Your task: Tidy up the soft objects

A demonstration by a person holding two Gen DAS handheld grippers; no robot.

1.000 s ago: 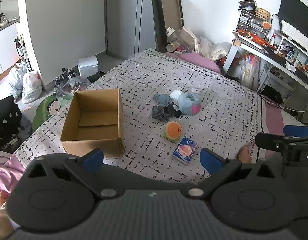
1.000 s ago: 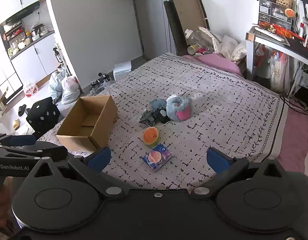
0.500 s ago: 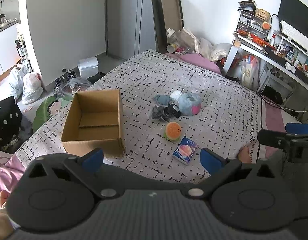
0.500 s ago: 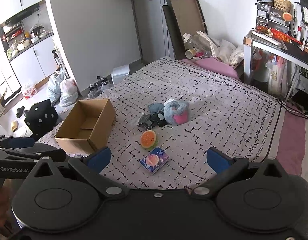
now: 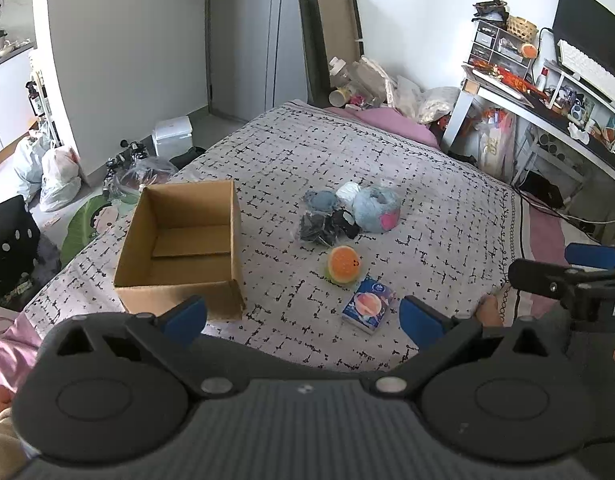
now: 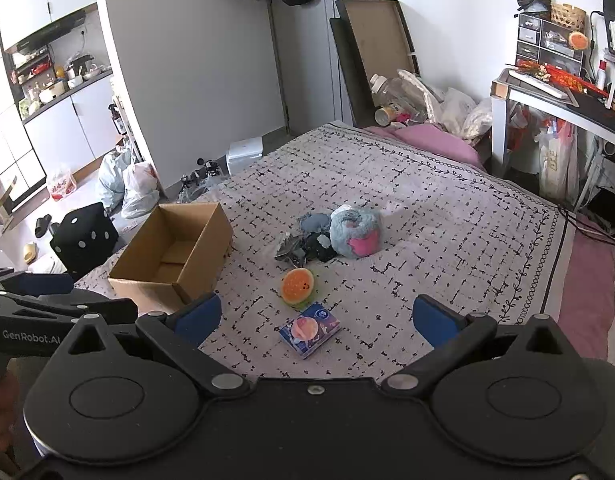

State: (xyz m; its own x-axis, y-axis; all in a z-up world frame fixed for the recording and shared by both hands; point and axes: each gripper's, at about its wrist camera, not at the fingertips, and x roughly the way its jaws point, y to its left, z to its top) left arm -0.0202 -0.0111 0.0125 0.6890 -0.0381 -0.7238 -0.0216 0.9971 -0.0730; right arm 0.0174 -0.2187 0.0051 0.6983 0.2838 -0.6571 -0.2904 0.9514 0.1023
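An open, empty cardboard box (image 5: 179,240) (image 6: 175,248) sits on the bed's left side. Right of it lies a heap of soft things: a grey-blue plush with a pink patch (image 5: 377,208) (image 6: 355,232), a dark bagged bundle (image 5: 319,228) (image 6: 303,246) and a white roll (image 5: 347,190). Nearer me lie an orange round plush (image 5: 342,265) (image 6: 296,286) and a blue tissue pack (image 5: 367,309) (image 6: 309,330). My left gripper (image 5: 303,316) and right gripper (image 6: 315,314) both hover open above the bed's near edge, holding nothing.
The patterned bedspread (image 5: 447,216) covers the bed, with a pink pillow (image 6: 423,140) at its head. A cluttered desk (image 5: 547,96) stands on the right. Bags (image 6: 127,184), a black dice cushion (image 6: 85,236) and a white bin (image 5: 171,136) crowd the floor left.
The right wrist view has pulled back and lifted slightly, so the objects look a little farther off. The left gripper has barely moved. Nothing was grasped.
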